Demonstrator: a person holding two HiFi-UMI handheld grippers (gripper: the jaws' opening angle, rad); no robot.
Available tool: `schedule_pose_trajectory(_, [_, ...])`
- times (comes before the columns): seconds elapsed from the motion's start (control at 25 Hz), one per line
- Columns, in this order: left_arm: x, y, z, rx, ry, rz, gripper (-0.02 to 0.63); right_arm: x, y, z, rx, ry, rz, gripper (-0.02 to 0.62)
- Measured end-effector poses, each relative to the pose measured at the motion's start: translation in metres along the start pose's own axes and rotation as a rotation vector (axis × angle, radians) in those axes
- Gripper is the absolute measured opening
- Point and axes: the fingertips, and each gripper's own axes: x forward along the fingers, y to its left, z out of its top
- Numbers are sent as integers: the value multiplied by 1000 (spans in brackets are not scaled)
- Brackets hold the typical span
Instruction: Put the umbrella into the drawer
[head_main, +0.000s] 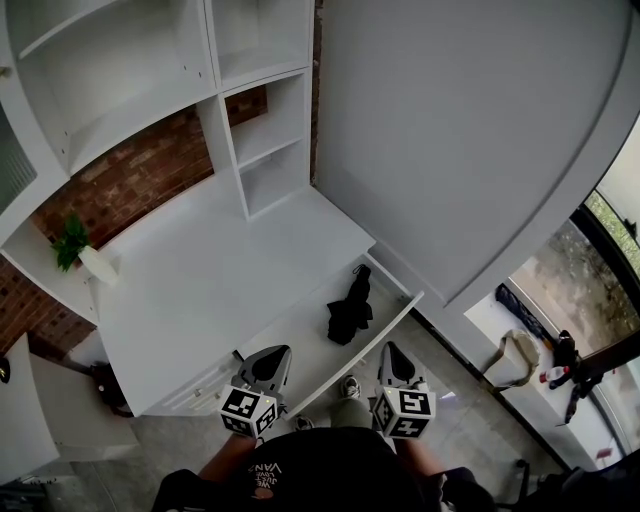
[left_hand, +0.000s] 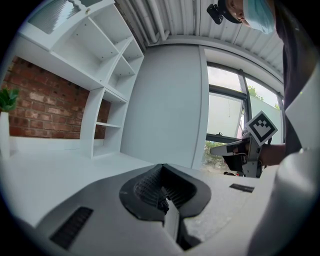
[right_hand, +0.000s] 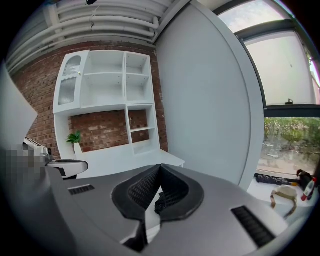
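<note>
The left gripper (head_main: 272, 360) and right gripper (head_main: 392, 358) are both closed and empty. The black umbrella (head_main: 350, 305) lies in the open drawer (head_main: 298, 336), ahead of and between their fingertips.

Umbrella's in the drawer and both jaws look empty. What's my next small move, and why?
Probably ease the right gripper to the front edge of the open drawer, ready to push it shut. The folded black umbrella already lies inside, and the left gripper, like the right, has its jaws shut on nothing.
</note>
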Motion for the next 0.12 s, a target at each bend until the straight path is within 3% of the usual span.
schedule_pose_trajectory(0.12, [4,-2,2,-1,-5,-1,6,3,-4,4,-4,-5,0,2])
